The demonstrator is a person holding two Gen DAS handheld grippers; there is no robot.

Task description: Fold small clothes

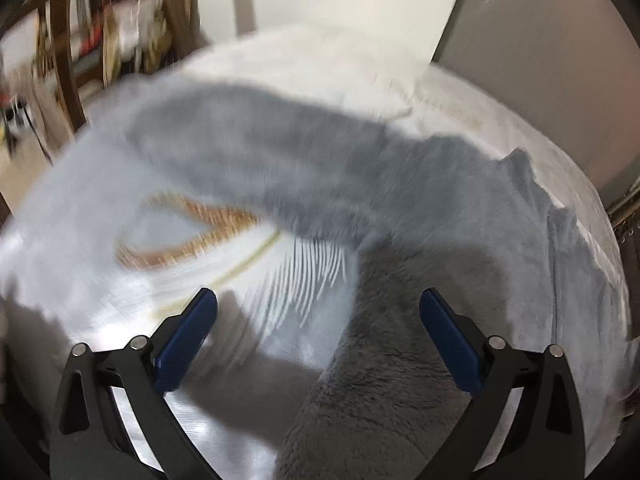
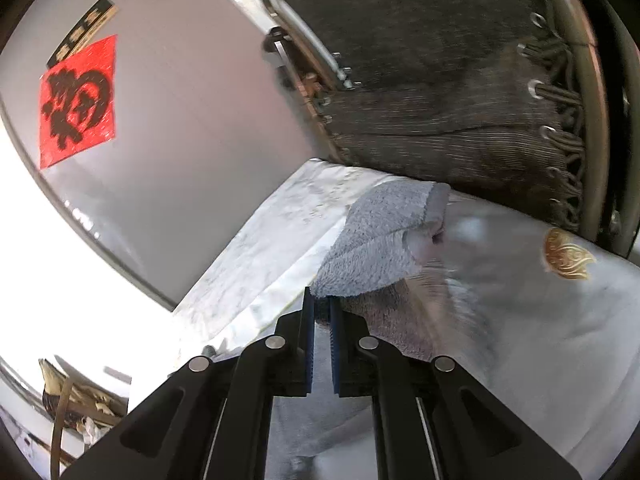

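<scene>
Here, in my left wrist view, my left gripper (image 1: 318, 304) is hanging over a round table (image 1: 460, 92) draped in a pale cloth (image 1: 72, 208). Its jaws are standing wide apart and gripping nothing. A grey fleece garment (image 1: 400, 360) is lying on the cloth, filling the space between my two blue pads (image 1: 188, 340) from about 6 o'clock and spreading out toward 3 o'clock. One long grey part of it, a sleeve or a leg, I cannot tell which, is stretching up toward 10 o'clock, blurred with motion. A gold leaf pattern (image 1: 180, 228) on the cloth is showing at 9 o'clock, also blurred. A wooden chair (image 1: 64, 48) is standing beyond the table at 11 o'clock.

In my right wrist view, my right gripper (image 2: 322, 300) is pinching an edge of the same garment (image 2: 380, 240). Its jaws are standing nearly together, with the fleece caught between the tips. The fleece is rising from the tips toward 1 o'clock, ending in a flat cuff (image 2: 438, 200). The cloth (image 2: 560, 340) is lying beneath, at 3 o'clock, with a gold motif (image 2: 566, 258). A dark woven chair back (image 2: 440, 100) is filling 12 to 2 o'clock. A red paper square (image 2: 78, 100) with a black character is hanging on a grey surface at 10 o'clock.
</scene>
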